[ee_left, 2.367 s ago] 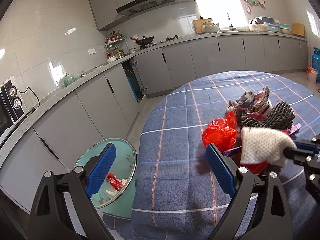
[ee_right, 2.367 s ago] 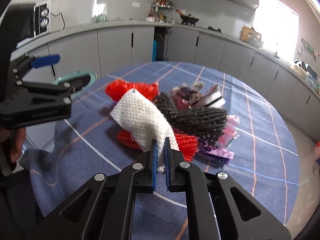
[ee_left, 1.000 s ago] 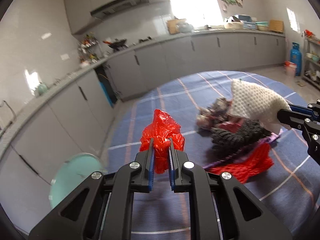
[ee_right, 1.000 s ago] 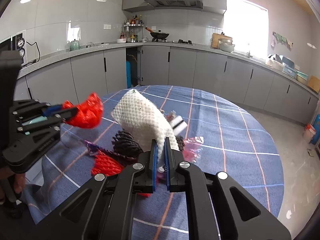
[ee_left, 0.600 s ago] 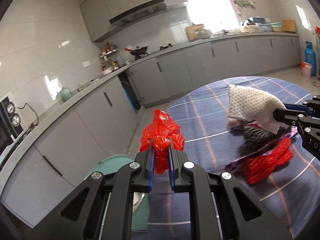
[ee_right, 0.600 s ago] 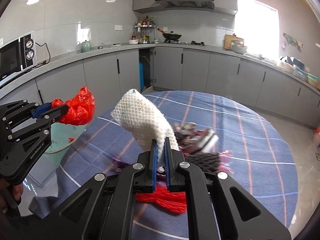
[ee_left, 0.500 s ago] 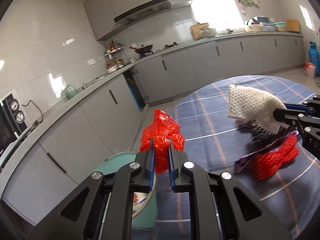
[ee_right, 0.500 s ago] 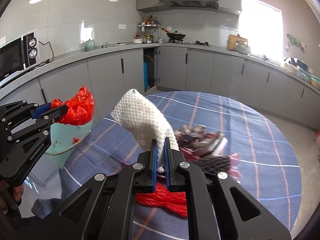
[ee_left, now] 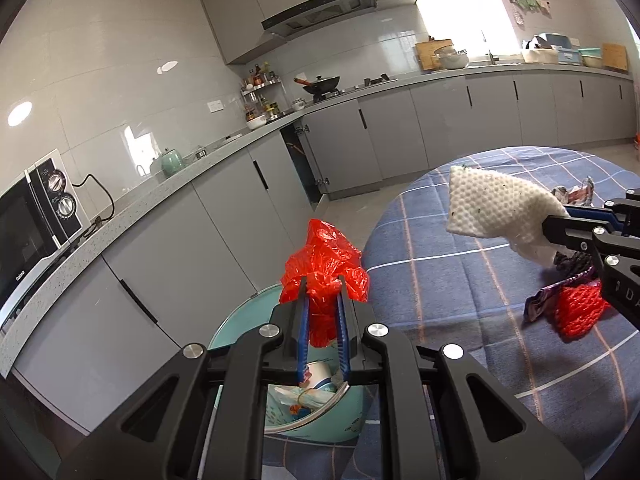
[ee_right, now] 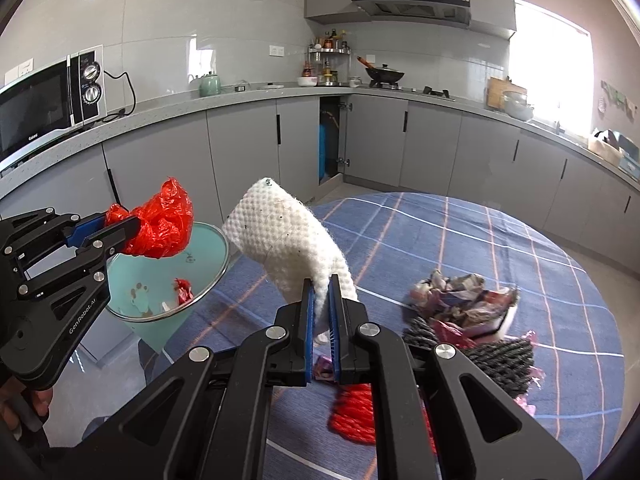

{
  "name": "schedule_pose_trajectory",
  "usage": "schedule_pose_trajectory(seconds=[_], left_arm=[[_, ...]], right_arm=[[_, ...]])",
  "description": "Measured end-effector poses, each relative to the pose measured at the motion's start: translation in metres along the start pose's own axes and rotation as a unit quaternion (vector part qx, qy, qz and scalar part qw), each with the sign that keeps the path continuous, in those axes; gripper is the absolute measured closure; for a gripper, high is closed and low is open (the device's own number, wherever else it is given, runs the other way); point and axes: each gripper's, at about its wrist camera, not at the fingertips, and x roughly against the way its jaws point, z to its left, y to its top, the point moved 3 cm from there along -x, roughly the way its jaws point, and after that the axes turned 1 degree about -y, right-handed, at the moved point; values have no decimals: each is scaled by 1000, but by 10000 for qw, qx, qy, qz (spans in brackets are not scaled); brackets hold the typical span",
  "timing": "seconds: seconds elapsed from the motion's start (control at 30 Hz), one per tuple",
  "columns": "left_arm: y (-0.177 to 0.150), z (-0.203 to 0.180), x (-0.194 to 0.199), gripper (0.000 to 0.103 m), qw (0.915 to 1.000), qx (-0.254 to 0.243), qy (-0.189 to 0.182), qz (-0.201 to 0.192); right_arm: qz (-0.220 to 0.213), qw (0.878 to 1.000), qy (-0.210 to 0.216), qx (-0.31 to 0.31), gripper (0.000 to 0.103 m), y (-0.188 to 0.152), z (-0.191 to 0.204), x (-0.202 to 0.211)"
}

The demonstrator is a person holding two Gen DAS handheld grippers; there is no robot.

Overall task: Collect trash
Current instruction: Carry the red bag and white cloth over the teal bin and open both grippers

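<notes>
The red bag (ee_left: 324,260) is thin, crinkled, glossy plastic. The white foam net (ee_right: 288,240) looks soft and dimpled, matt. The bench cloth (ee_right: 460,240) is woven checked fabric. The bin (ee_right: 160,280) is smooth teal plastic with a shiny metal rim. Wall tiles (ee_right: 200,20) gleam.

A crumpled red plastic bag (ee_left: 324,264) sits between the blue pads of the black left claw (ee_left: 323,300), a white dimpled foam sheet (ee_right: 288,240) in the black right claw (ee_right: 320,296), above a blue table (ee_right: 460,232) cloth checked white and orange, with a pale teal bin (ee_right: 208,240) at nine o'clock.
</notes>
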Motion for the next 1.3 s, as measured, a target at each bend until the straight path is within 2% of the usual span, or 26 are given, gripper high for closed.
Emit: schedule_pose_trajectory(seconds=[0.37, 0.83, 1.3], left_arm=[[-8, 28, -6, 91, 9993, 134, 334, 49], [-22, 68, -23, 91, 9958, 354, 817, 236], [-33, 101, -42, 91, 9918, 484, 1090, 453]], right_arm=[[-40, 9999, 92, 86, 95, 11, 16, -9], [-104, 9989, 285, 344, 95, 30, 56, -28], [-2, 9973, 514, 518, 95, 40, 89, -57]])
